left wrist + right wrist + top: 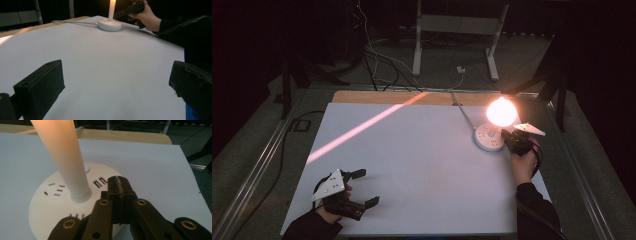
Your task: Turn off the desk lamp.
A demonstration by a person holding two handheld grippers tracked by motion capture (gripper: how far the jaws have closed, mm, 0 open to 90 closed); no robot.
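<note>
A lit lamp with a glowing bulb [501,111] stands on a round white socket base [488,138] at the table's far right. In the right gripper view the lamp's glowing stem [65,157] rises from that base [47,205], which has plug slots and a small blue light [86,168]. My right gripper [117,185] is shut with nothing between its jaws, its tips just over the base's near edge, right of the stem; it is also seen beside the base [508,137]. My left gripper [368,187] rests near the table's front left corner, jaws wide open around nothing [115,82].
The white table top [422,165] has a wooden strip [377,97] along its far edge. A cable [463,115] runs from the base to the far edge. A streak of light [362,127] crosses the top. A metal stand [457,30] and floor cables lie beyond.
</note>
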